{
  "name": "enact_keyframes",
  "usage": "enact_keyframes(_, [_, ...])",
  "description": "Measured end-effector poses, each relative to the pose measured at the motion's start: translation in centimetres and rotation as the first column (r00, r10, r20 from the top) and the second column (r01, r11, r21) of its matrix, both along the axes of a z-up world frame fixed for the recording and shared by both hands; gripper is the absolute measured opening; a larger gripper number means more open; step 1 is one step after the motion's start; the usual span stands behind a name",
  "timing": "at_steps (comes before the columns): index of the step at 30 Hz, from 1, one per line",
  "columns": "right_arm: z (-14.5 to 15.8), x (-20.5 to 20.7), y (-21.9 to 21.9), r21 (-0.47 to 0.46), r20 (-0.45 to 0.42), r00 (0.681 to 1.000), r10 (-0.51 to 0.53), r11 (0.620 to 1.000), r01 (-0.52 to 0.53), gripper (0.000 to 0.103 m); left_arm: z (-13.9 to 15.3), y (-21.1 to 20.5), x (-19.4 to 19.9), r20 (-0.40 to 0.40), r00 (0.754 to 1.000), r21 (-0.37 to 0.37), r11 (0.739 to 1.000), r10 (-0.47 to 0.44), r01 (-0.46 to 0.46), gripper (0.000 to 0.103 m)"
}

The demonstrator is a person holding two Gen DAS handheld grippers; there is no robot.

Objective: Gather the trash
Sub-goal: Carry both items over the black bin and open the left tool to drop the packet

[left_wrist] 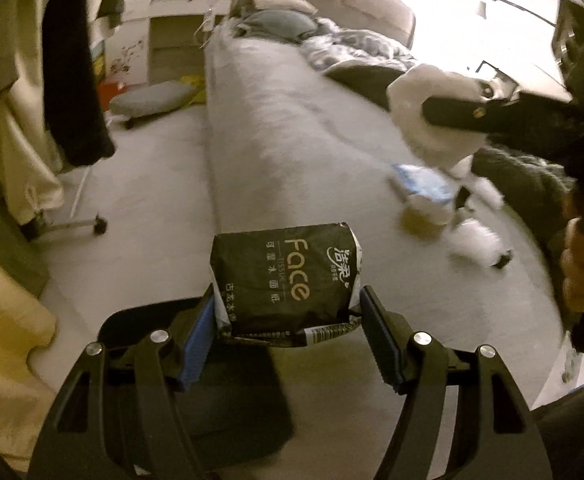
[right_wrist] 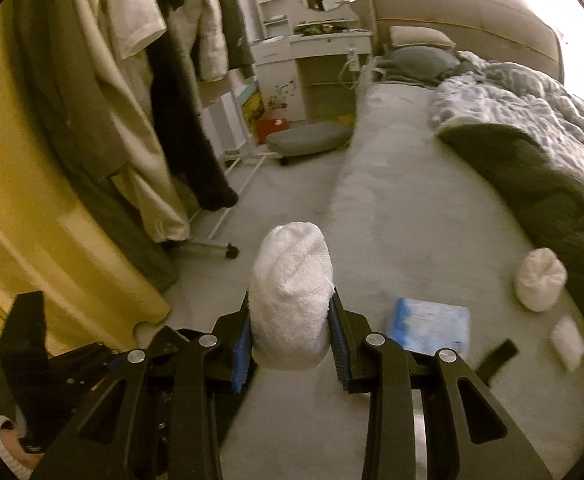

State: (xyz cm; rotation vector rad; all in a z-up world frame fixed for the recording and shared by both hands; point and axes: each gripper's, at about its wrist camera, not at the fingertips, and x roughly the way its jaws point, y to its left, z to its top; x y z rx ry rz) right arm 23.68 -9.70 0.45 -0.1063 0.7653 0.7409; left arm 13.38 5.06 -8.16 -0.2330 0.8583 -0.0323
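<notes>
My left gripper point(left_wrist: 288, 312) is shut on a black tissue pack point(left_wrist: 286, 276) with "Face" printed on it, held above the bed's edge. My right gripper point(right_wrist: 290, 320) is shut on a white crumpled wad of tissue point(right_wrist: 292, 284). In the left wrist view the right gripper's finger point(left_wrist: 479, 114) shows at the upper right with that white wad point(left_wrist: 423, 120) in it. On the bed lie a blue-and-white packet point(right_wrist: 429, 326), another white wad point(right_wrist: 539, 280), a small white scrap point(right_wrist: 567, 342) and a black strip point(right_wrist: 497, 356). A paper cup point(left_wrist: 425, 216) lies blurred by the blue packet point(left_wrist: 419, 182).
A grey bed point(right_wrist: 391, 184) with a patterned duvet point(right_wrist: 511, 120) and pillows point(right_wrist: 419, 60) fills the right. Clothes hang on a wheeled rack point(right_wrist: 220, 216) at left. A white dresser point(right_wrist: 311, 52) and a low grey cushion point(right_wrist: 307, 138) stand at the back. A person's hand point(left_wrist: 579, 264) holds the right gripper.
</notes>
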Motion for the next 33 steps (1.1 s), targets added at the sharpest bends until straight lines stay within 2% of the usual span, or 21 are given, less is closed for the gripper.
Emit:
enact_keyframes(10, [-2.2,-1.6,6.4,0.002,-0.086,0.995,0.059,0.998,-0.059,0.034,-3.8,5.2,-0.9,-0.110,0.990,-0.014,0.995,0.093,-0.096,0.071])
enact_keyframes(17, [-4.1,-2.4,10.3,-0.043,-0.141,0.985,0.103,0.993,-0.110,0.034,-7.2,7.3,-1.5,-0.212,0.969,-0.007,0.991,0.126,-0.130,0.072])
enact_keyframes(25, [-5.7,-2.5,12.8,-0.079,-0.187,0.976,0.115,0.988,-0.132,0.034,-11.4,8.6,-2.5,-0.358,0.927,-0.022,0.992,0.111,-0.127,0.072])
enact_keyframes(33, [-10.5,-2.4,15.1,-0.143,-0.313,0.943,0.114,0.976,-0.165,0.034,-14.0,9.4,-3.8,-0.457,0.884,-0.026,0.992,0.098,-0.123,0.074])
